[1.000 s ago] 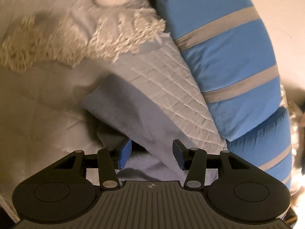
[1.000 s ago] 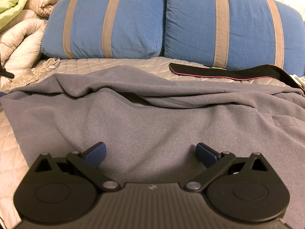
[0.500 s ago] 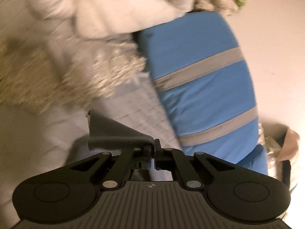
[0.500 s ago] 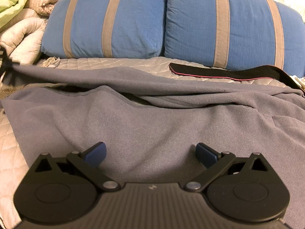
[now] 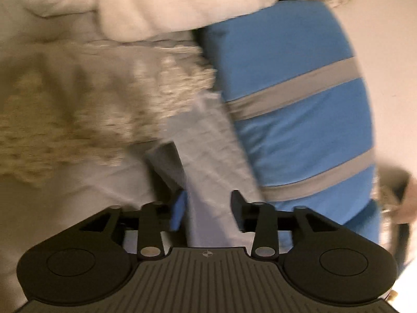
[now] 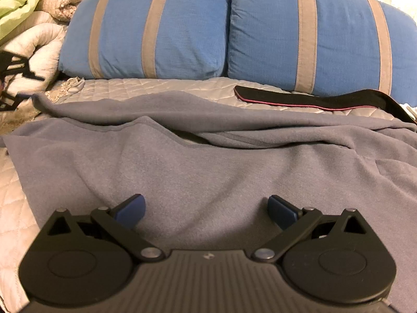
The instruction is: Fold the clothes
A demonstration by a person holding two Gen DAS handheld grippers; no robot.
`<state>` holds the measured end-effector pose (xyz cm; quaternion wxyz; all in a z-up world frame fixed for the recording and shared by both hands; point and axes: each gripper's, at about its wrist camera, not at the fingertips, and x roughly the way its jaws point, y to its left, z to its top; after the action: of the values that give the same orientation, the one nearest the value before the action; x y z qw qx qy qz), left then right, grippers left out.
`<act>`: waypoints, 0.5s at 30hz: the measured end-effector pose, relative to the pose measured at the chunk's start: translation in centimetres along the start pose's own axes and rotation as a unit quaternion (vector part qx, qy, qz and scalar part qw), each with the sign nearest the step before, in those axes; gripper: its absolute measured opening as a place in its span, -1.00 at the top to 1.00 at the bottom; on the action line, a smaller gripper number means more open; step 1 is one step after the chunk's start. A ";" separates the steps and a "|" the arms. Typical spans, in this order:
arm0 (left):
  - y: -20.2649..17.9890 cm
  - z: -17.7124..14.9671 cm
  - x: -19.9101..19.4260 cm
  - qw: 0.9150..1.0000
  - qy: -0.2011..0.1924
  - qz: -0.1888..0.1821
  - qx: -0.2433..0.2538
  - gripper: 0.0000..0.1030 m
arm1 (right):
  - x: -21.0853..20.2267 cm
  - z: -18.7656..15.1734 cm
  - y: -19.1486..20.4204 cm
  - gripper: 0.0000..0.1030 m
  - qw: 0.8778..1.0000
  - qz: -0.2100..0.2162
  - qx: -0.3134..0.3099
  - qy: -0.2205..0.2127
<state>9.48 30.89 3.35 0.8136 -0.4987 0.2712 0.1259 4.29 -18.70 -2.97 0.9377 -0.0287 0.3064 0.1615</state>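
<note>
A grey fleece garment (image 6: 208, 177) lies spread across the quilted bed, its back edge folded into a ridge. My right gripper (image 6: 206, 208) hovers open over its near part, with nothing between the fingers. In the blurred left wrist view, my left gripper (image 5: 208, 208) has its jaws opening. The garment's corner (image 5: 166, 161) lies loose on the quilt (image 5: 221, 156), just ahead of the left finger, and the pads do not press on it. The left gripper's (image 6: 15, 70) dark frame also shows at the far left edge of the right wrist view.
Two blue pillows with grey stripes (image 6: 161, 26) (image 6: 312, 31) line the back of the bed. A black strap with a pink edge (image 6: 312, 99) lies in front of them. Cream blankets (image 5: 78, 109) and a green cloth (image 6: 18, 0) are piled at the left.
My left gripper shut on the garment's corner, carried it out to the left, then opened and dropped it on the quilt. The right gripper has not moved.
</note>
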 end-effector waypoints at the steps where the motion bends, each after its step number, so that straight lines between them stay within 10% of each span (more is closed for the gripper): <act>1: 0.3 0.0 -0.5 1.000 0.000 0.012 0.005 0.12 | 0.0 0.0 0.0 -1.00 1.000 0.000 0.000 0.000; 10: 2.7 0.5 -2.4 0.988 0.053 0.138 0.045 -0.04 | -0.4 -0.1 0.2 -1.00 1.000 -0.004 -0.001 0.001; 15: 3.9 -0.5 -2.5 0.987 0.092 0.132 0.027 -0.03 | -0.5 -0.1 0.1 -1.00 1.000 -0.003 -0.001 0.001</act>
<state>5.41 32.47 1.77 0.7749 -0.4458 0.4112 0.1782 3.84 -18.75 -2.74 0.9378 -0.0310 0.3070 0.1592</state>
